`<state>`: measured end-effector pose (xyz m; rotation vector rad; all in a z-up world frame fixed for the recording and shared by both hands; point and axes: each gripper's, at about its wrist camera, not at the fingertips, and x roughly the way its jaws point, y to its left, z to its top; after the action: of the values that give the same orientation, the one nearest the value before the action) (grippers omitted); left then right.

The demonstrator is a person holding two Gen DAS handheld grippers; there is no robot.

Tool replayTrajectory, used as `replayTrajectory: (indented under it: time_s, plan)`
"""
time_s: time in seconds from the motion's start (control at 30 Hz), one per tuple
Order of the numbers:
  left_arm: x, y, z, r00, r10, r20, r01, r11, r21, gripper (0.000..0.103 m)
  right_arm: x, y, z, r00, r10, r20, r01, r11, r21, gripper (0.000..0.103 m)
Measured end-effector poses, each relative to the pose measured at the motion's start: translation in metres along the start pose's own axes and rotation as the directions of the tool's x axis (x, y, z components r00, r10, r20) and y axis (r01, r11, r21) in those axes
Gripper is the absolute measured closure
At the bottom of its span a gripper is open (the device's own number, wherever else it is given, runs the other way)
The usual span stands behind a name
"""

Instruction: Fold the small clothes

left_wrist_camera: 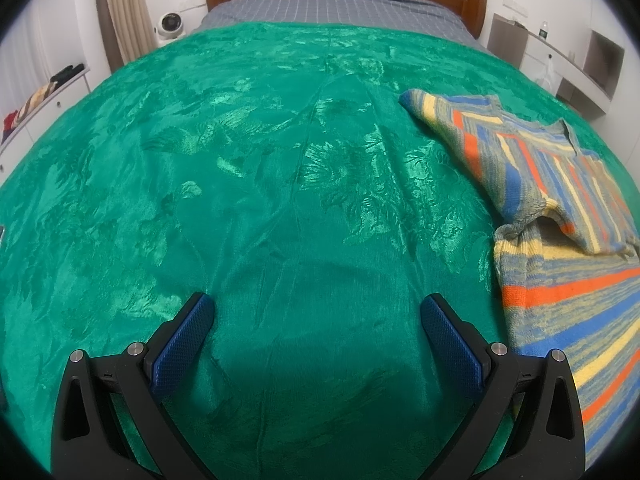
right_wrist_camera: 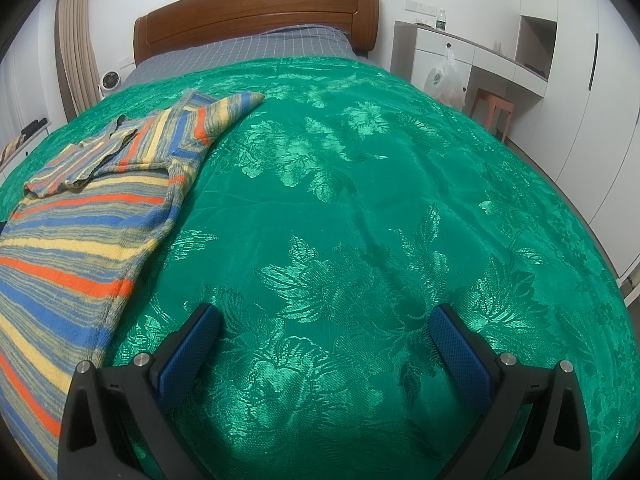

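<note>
A small striped knit sweater (left_wrist_camera: 560, 216) in blue, orange, yellow and grey lies on the green bedspread (left_wrist_camera: 260, 180), at the right edge of the left wrist view. It also shows in the right wrist view (right_wrist_camera: 92, 216) at the left, with one sleeve (right_wrist_camera: 224, 112) stretched toward the headboard and the other folded over the chest. My left gripper (left_wrist_camera: 318, 308) is open and empty over bare bedspread, left of the sweater. My right gripper (right_wrist_camera: 326, 318) is open and empty over the bedspread (right_wrist_camera: 380, 200), right of the sweater's hem.
A wooden headboard (right_wrist_camera: 256, 12) and grey checked sheet (right_wrist_camera: 248, 50) are at the far end. White cabinets, a plastic bag (right_wrist_camera: 444, 76) and an orange stool (right_wrist_camera: 494, 110) stand right of the bed. A small fan (left_wrist_camera: 171, 24) and a shelf with clothes (left_wrist_camera: 36, 100) are on the left.
</note>
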<state>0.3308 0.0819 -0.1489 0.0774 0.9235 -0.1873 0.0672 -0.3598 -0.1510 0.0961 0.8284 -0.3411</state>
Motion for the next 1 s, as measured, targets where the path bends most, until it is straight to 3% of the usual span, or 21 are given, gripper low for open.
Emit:
replayTrajectory:
  time_s: [0.1, 0.17, 0.2, 0.27, 0.33, 0.4, 0.47, 0.57, 0.63, 0.7, 0.77, 0.87, 0.93, 0.97, 1.0]
  plan:
    - [-0.025, 0.009, -0.011, 1.000, -0.019, -0.002, 0.019, 0.998, -0.063, 0.001, 0.001, -0.004, 0.003, 0.999, 0.044, -0.021, -0.044, 0.999, 0.015, 0.000]
    - [-0.056, 0.014, -0.030, 0.996, -0.089, 0.010, 0.089, 0.993, -0.074, 0.001, -0.019, -0.010, 0.002, 0.992, 0.118, -0.034, -0.118, 0.993, 0.014, 0.000]
    - [-0.079, 0.015, -0.047, 0.990, -0.136, 0.021, 0.137, 0.989, -0.057, 0.001, -0.039, -0.013, -0.002, 0.988, 0.155, 0.013, -0.156, 0.988, 0.016, 0.000]
    - [-0.110, 0.013, -0.075, 0.981, -0.194, 0.023, 0.195, 0.981, -0.020, 0.001, -0.098, -0.019, -0.018, 0.946, 0.299, 0.129, -0.301, 0.954, -0.006, 0.000]
    - [-0.137, 0.008, -0.109, 0.968, -0.252, 0.014, 0.251, 0.968, 0.025, 0.000, -0.149, -0.019, -0.039, 0.895, 0.410, 0.174, -0.406, 0.912, -0.059, 0.000]
    - [-0.151, 0.001, -0.140, 0.957, -0.290, -0.010, 0.291, 0.956, 0.044, 0.000, -0.182, -0.016, -0.059, 0.868, 0.464, 0.180, -0.452, 0.886, -0.103, 0.000]
    - [-0.150, -0.011, -0.166, 0.945, -0.321, -0.059, 0.324, 0.945, 0.036, 0.001, -0.193, -0.006, -0.081, 0.855, 0.506, 0.114, -0.495, 0.861, -0.113, 0.000]
    - [-0.149, -0.034, -0.190, 0.946, -0.313, -0.081, 0.319, 0.945, 0.074, 0.005, -0.176, 0.020, -0.104, 0.869, 0.494, -0.031, -0.494, 0.866, -0.074, 0.000]
    - [-0.153, -0.051, -0.197, 0.951, -0.300, -0.073, 0.308, 0.942, 0.133, 0.021, -0.164, 0.033, -0.111, 0.858, 0.505, -0.093, -0.512, 0.857, -0.060, 0.004]
    - [-0.154, -0.063, -0.200, 0.951, -0.297, -0.091, 0.308, 0.936, 0.171, 0.025, -0.157, 0.042, -0.112, 0.851, 0.513, -0.115, -0.520, 0.853, -0.040, 0.027]
    - [-0.149, -0.070, -0.201, 0.955, -0.276, -0.107, 0.292, 0.938, 0.190, 0.033, -0.146, 0.047, -0.111, 0.839, 0.520, -0.160, -0.528, 0.849, -0.005, 0.038]
    - [-0.146, -0.066, -0.203, 0.958, -0.266, -0.112, 0.281, 0.947, 0.153, 0.046, -0.130, 0.050, -0.111, 0.846, 0.489, -0.214, -0.500, 0.866, 0.002, 0.054]
    - [-0.144, -0.057, -0.202, 0.953, -0.274, -0.128, 0.289, 0.950, 0.117, 0.067, -0.126, 0.049, -0.112, 0.845, 0.484, -0.228, -0.496, 0.868, 0.006, 0.078]
    - [-0.144, -0.054, -0.202, 0.950, -0.279, -0.140, 0.295, 0.949, 0.110, 0.071, -0.126, 0.047, -0.111, 0.845, 0.483, -0.230, -0.494, 0.870, 0.010, 0.095]
    - [-0.144, -0.053, -0.202, 0.947, -0.286, -0.148, 0.303, 0.947, 0.106, 0.084, -0.127, 0.045, -0.111, 0.840, 0.491, -0.231, -0.501, 0.865, 0.018, 0.096]
